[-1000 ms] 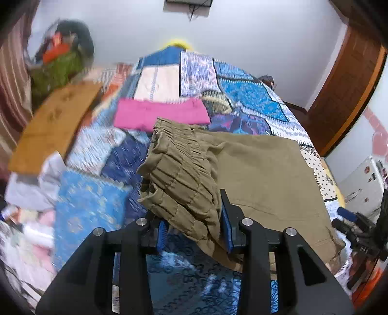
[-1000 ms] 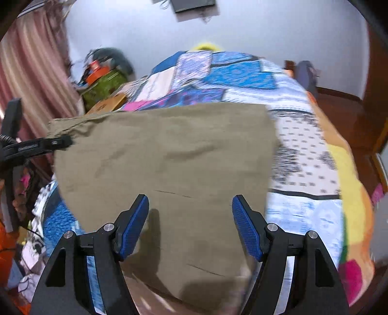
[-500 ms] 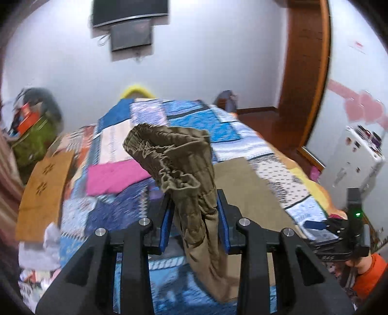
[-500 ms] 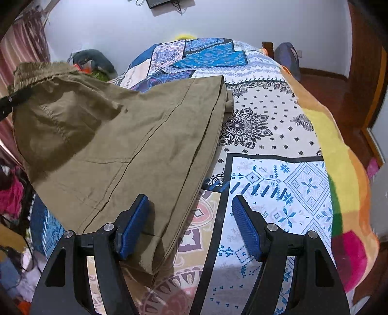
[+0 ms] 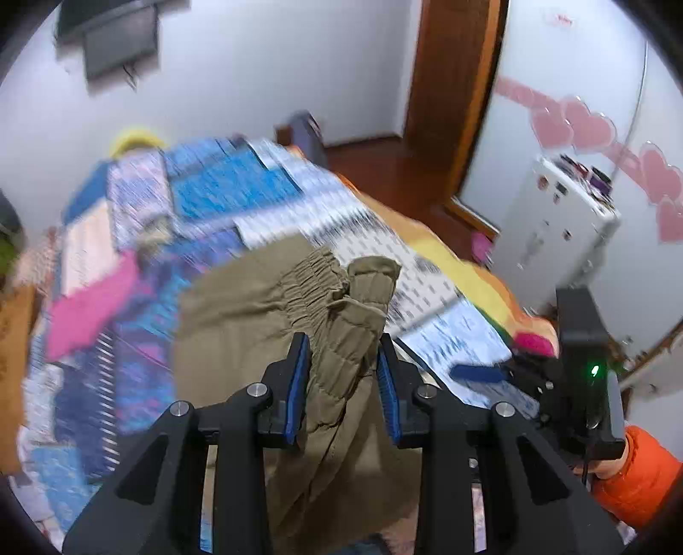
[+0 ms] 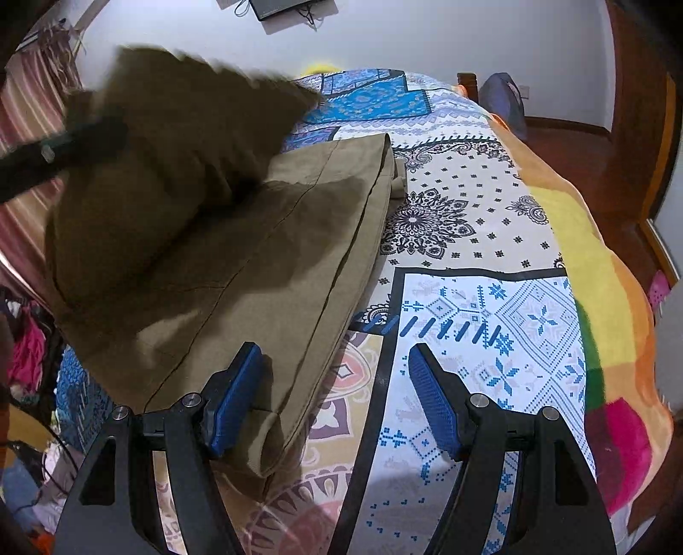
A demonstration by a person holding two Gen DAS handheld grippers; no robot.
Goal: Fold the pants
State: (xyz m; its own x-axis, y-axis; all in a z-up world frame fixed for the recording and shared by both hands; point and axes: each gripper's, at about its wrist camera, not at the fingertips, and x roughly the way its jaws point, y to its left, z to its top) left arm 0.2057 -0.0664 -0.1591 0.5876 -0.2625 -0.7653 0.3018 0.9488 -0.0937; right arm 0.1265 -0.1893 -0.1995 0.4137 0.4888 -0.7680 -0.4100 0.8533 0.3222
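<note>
Left gripper (image 5: 341,380) pinches the bunched waistband of the pants (image 5: 239,341), lifted above the bed (image 6: 491,239). Right gripper (image 6: 337,397) gapes wide, pants at its ten o'clock.

Ahead of my right gripper (image 6: 333,397) the patterned bedspread (image 6: 491,307) lies bare, so I can pass there. To its left, the olive pants (image 6: 239,256) block the way, their raised end hanging over the bed.

Home bedroom: quilted bed (image 6: 491,239), wall-mounted television (image 5: 115,38).
</note>
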